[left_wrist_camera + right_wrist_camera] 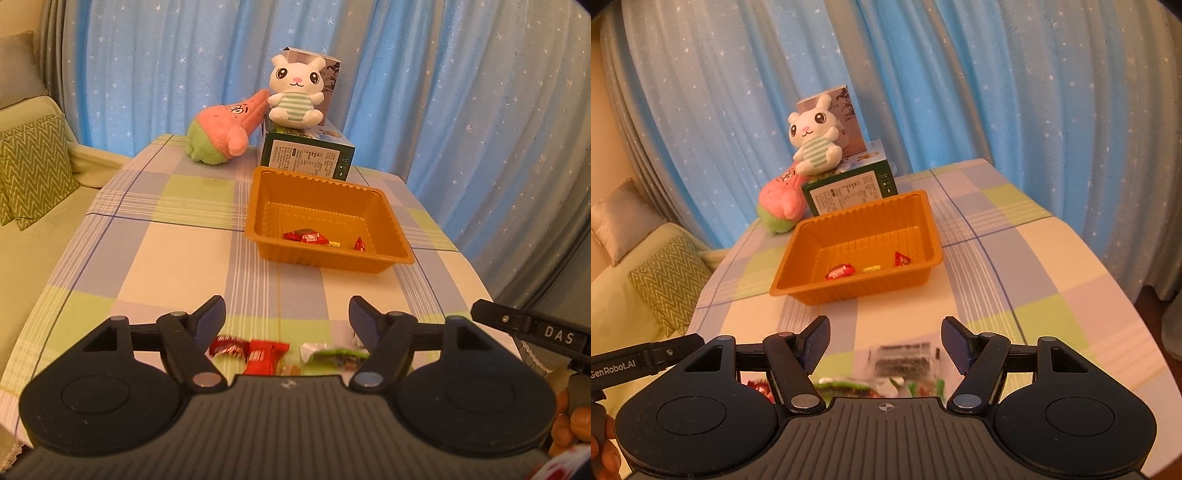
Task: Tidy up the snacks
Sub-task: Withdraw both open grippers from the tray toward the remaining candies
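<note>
An orange plastic tray [391,221] [932,236] sits on the checked tablecloth and holds a few small red and yellow wrapped sweets [306,236] [840,272]. My left gripper [287,314] is open and empty, above loose snacks at the near edge: red packets [264,352] and a green packet [338,357]. My right gripper [884,338] is open and empty, over a clear dark-printed packet [904,360] and a green packet [846,386]. Part of the right gripper shows in the left wrist view [532,328].
A green box [306,157] [851,190] stands behind the tray with a white rabbit plush [297,90] [814,142] on it. A pink and green plush [221,133] [781,203] lies to its left. A sofa with a zigzag cushion [33,162] is left of the table. Blue curtains hang behind.
</note>
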### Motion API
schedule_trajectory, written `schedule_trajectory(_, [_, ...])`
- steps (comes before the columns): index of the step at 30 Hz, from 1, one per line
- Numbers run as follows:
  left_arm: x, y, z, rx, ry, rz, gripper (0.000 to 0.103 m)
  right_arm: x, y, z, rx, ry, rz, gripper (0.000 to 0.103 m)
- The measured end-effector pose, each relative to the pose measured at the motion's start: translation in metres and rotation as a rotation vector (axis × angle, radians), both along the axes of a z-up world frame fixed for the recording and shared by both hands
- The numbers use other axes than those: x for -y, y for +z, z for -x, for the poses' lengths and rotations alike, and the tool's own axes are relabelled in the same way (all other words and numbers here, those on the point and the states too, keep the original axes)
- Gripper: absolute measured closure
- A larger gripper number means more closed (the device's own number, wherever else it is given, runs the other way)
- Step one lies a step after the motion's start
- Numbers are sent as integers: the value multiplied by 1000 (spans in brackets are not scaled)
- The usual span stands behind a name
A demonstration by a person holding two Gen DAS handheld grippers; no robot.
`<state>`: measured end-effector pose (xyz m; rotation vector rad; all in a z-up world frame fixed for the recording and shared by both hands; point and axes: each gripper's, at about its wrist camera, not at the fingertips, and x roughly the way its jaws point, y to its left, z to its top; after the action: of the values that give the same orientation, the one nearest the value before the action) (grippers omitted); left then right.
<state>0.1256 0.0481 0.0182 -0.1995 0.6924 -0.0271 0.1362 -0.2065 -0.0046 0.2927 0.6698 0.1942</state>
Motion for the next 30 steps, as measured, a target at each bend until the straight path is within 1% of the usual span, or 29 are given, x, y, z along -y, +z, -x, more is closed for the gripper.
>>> schedule_trajectory(7, [2, 6, 26, -1, -4, -40, 29, 2, 0, 30, -18, 10, 28, 36])
schedule_trajectory(15, [7, -2, 46, -18, -22, -51, 28, 5, -6, 53, -38, 21, 53, 36])
schedule_trajectory(21, [8, -9, 54, -36, -28, -56, 28, 6, -8, 59, -45, 23, 55, 36])
schedule_trajectory(30, [4, -19, 57, -59, -23, -54, 27, 3, -13, 58, -56, 29, 57, 36])
